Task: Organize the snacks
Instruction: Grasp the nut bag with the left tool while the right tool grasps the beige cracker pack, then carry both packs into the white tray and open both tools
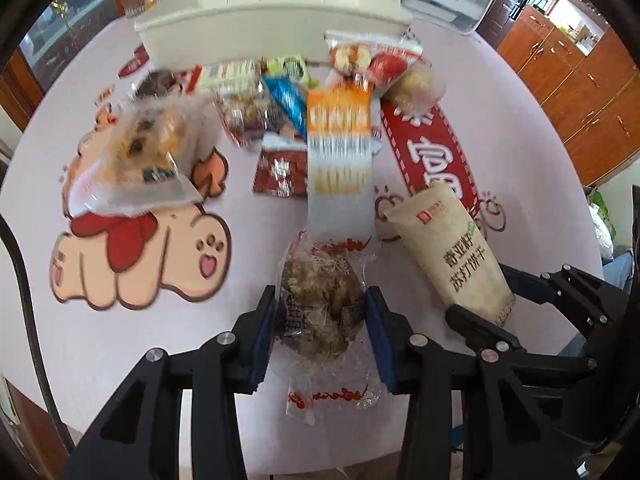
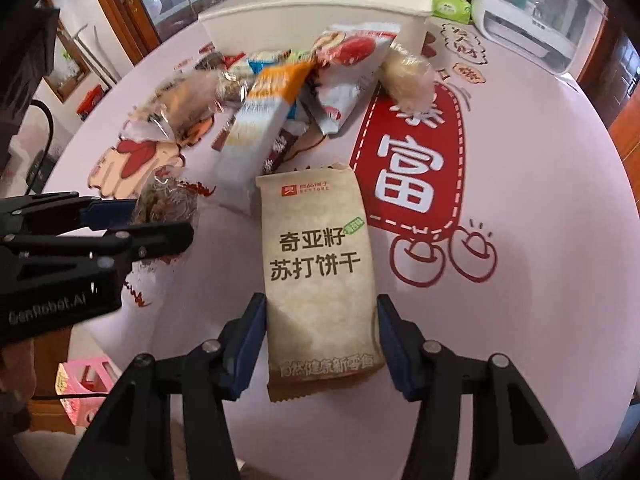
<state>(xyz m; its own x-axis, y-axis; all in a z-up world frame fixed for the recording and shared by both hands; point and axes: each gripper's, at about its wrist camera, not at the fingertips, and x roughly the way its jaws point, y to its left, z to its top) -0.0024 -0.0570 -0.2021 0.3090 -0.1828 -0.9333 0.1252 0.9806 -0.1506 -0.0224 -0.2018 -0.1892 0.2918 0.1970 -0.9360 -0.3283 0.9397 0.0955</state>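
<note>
Left claw (image 1: pixel 320 316) clamped on crinkly clear-wrapped pastry (image 1: pixel 320 304), right claw (image 2: pixel 320 336) gripping matte kraft-paper cracker packet (image 2: pixel 320 264).

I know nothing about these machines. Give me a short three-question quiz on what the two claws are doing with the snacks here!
1. True or false: the left claw has a clear-wrapped snack between its fingers.
2. Which packet sits between the right claw's fingers?
A. orange-and-white packet
B. brown cracker packet
C. red-and-white bag
3. Fill in: behind the snack pile stands a white ____.

Key: 1 true. 2 B; the pads flank it, contact unclear. 3 bin.
</note>
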